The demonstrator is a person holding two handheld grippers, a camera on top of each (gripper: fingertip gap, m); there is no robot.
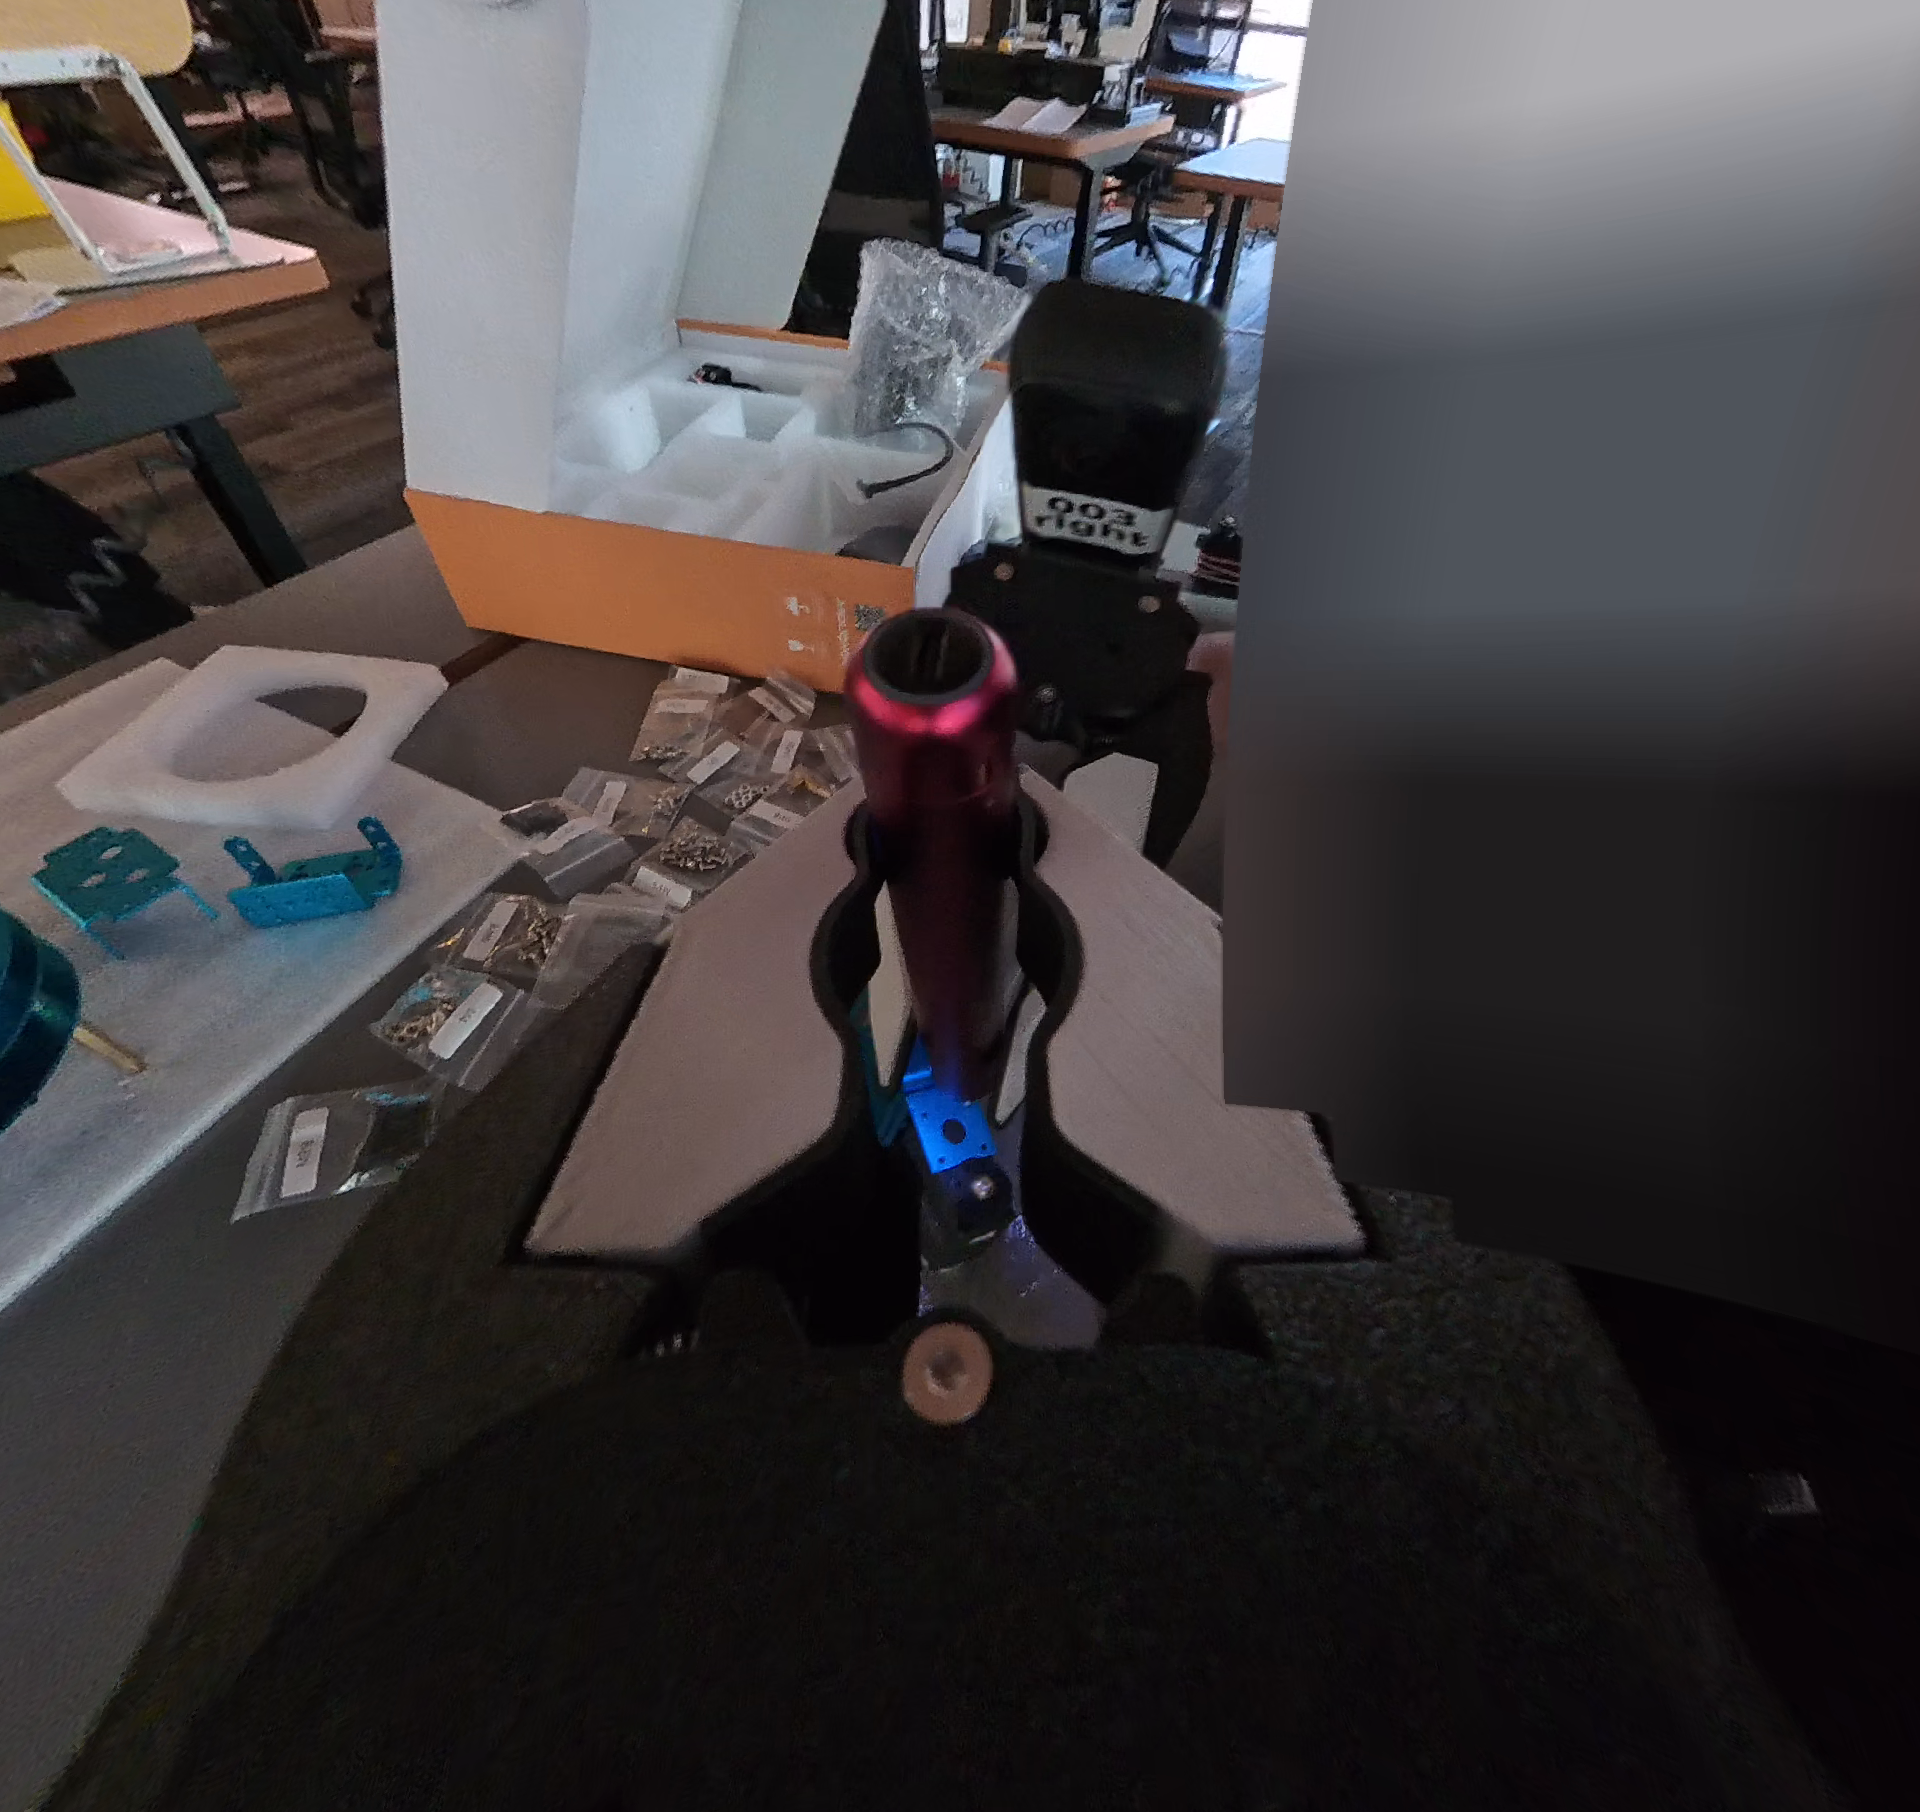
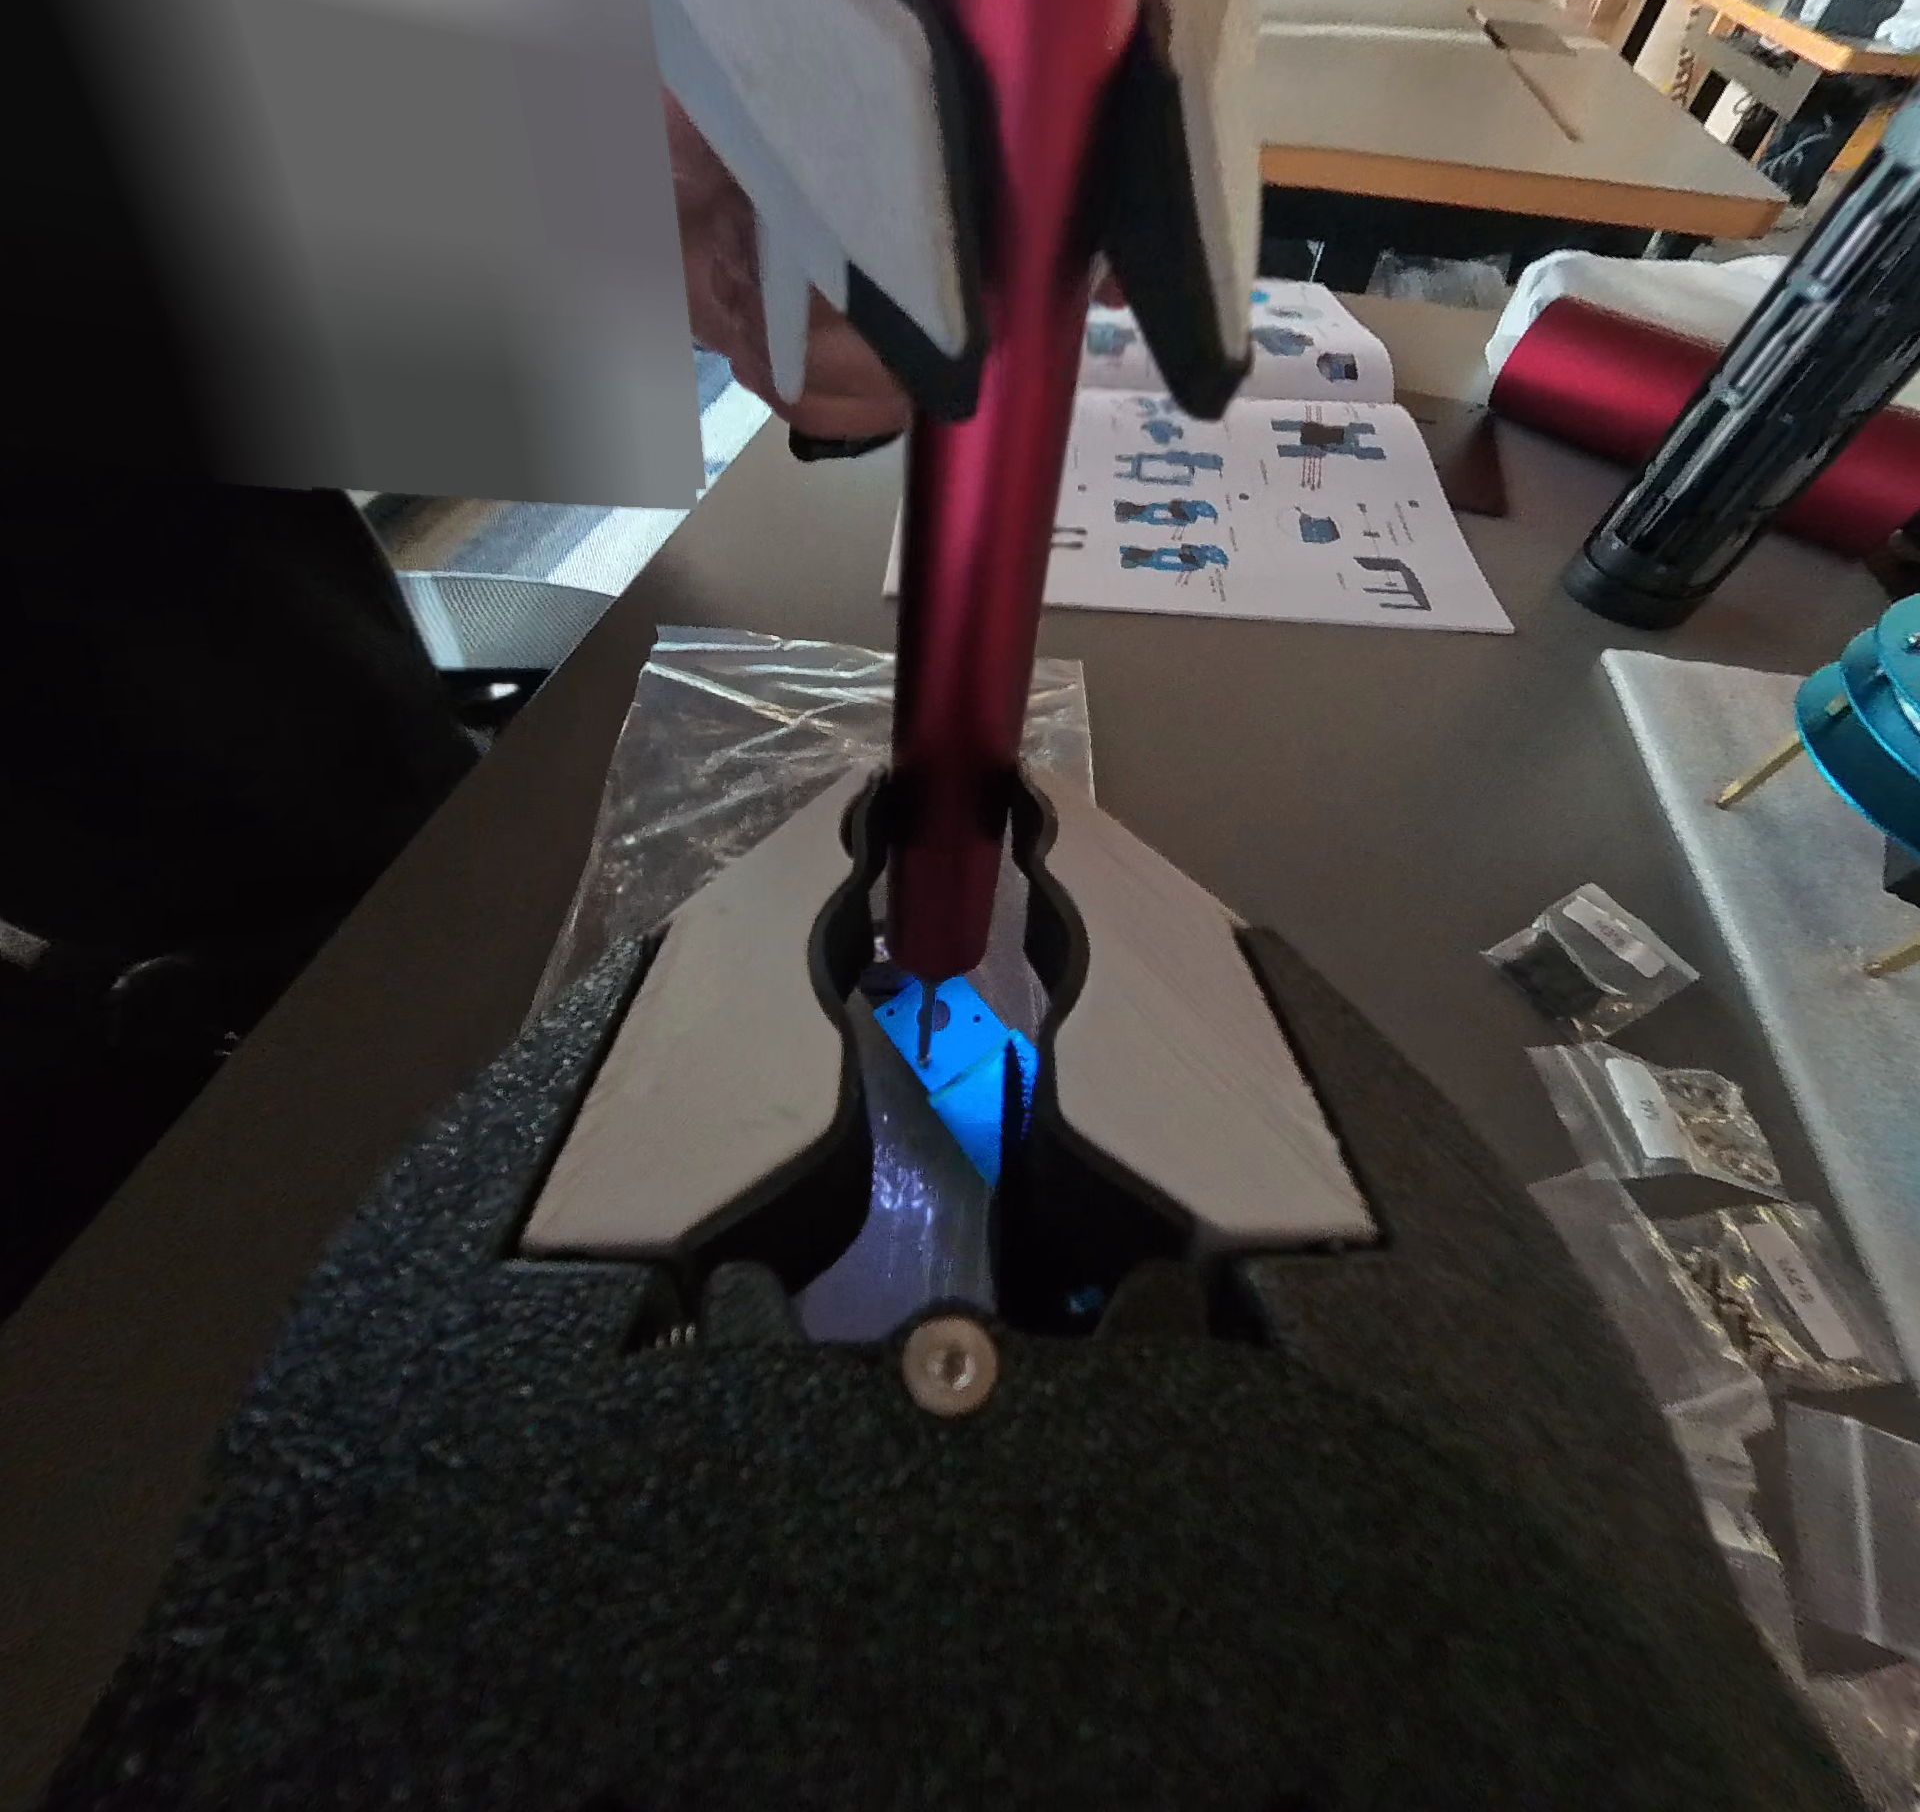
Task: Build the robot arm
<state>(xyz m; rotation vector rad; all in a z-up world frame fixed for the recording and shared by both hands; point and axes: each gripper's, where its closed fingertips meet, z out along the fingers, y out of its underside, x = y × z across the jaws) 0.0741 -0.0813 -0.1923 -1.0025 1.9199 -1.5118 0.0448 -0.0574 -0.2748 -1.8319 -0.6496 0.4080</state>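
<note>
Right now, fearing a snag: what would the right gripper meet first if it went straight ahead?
Probably the clear plastic bag lying on the table just past the right gripper, which is shut on the red screwdriver; depth is unclear.

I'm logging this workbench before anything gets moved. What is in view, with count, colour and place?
screwdriver: one, red, upright, held by both tongs, bit on the blue bracket
blue bracket: one, under the screwdriver bit
loose brackets: two, blue and teal, on the white sheet, left
screw bags: many, clear, strewn on the table
foam piece: one, white, left of the bags
box: one, orange and white, open, behind the bags
instruction booklet: one, white, open, behind the plastic sheet
plastic sheet: one, clear, under the right tongs
left tongs: shut on the screwdriver, high up
right tongs: shut on the screwdriver, low down
</note>
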